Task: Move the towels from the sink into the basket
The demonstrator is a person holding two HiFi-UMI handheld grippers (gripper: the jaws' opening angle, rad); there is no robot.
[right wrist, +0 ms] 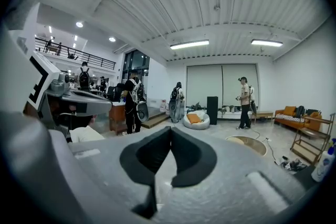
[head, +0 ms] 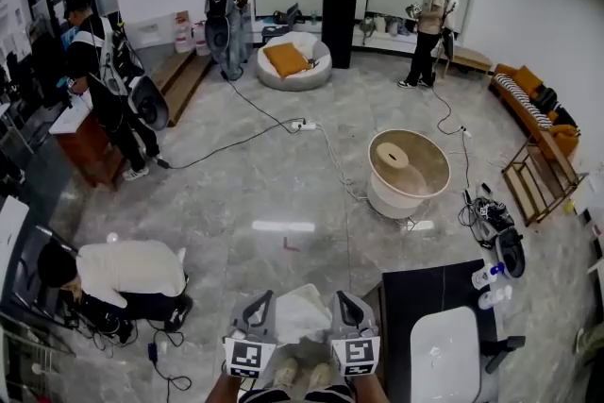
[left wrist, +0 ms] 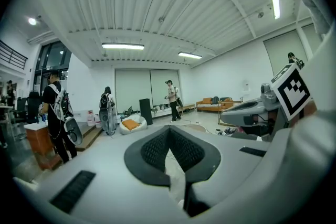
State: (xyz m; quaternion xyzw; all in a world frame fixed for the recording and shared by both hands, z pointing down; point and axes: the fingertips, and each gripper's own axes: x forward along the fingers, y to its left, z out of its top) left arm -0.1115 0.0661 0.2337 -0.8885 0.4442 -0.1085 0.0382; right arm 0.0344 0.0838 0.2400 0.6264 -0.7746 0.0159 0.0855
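While you look down on the grey polished floor (head: 283, 193), a wide room lies in front of you. The round beige basket (head: 408, 167) stands in the middle of the floor, to the right. Near right, a dark table (head: 425, 293) carries the white sink (head: 444, 356). A person in a white top (head: 123, 274) crouches near left, and other people stand far across the room.

Your left gripper (head: 260, 302) and right gripper (head: 344, 300) are side by side at the near edge. A white towel (head: 304, 311) shows between them, lower down. I cannot tell whether it touches either gripper.

In the left gripper view the black fingers (left wrist: 152, 152) meet at their tips, with nothing pinched between them. In the right gripper view the fingers (right wrist: 191, 157) are also fully closed, tip against tip, and hold nothing.
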